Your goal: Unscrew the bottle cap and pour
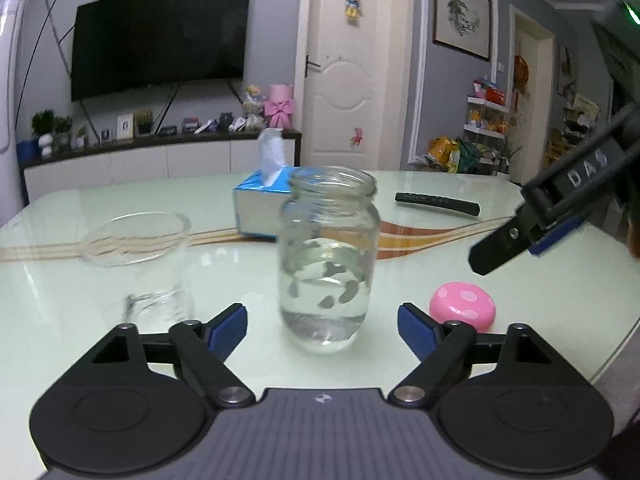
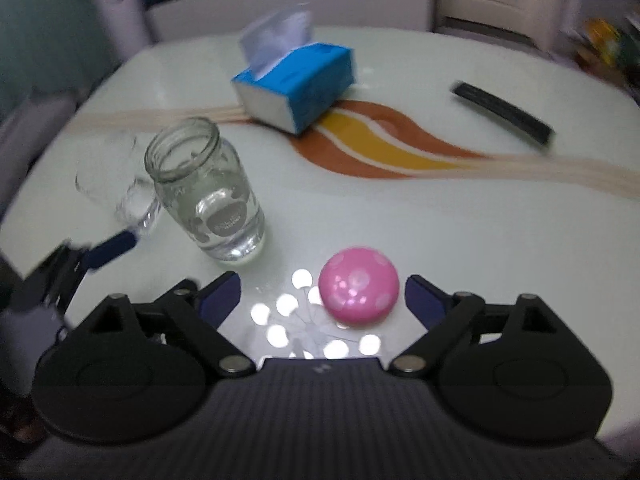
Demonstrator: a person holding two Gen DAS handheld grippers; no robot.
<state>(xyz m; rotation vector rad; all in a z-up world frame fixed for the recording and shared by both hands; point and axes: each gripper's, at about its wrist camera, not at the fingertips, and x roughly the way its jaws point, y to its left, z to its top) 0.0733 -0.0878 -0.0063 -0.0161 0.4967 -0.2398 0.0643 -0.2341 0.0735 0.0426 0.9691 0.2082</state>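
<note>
A clear glass bottle [image 1: 329, 256] stands upright and uncapped on the table, about a third full of water; it also shows in the right wrist view [image 2: 208, 192]. Its pink dotted cap [image 1: 463, 304] lies on the table to its right, and in the right wrist view [image 2: 359, 285] just ahead of my fingers. An empty clear glass [image 1: 140, 264] stands left of the bottle, blurred in the right wrist view [image 2: 116, 188]. My left gripper [image 1: 322, 330] is open with the bottle just ahead between its fingers, not touching. My right gripper [image 2: 323, 296] is open above the cap.
A blue tissue box [image 1: 262, 210] [image 2: 298, 84] sits behind the bottle. A black remote [image 1: 437, 203] [image 2: 502, 118] lies at the far right. The pale glossy table [image 1: 440, 260] curves off at the right. A TV cabinet and door stand behind.
</note>
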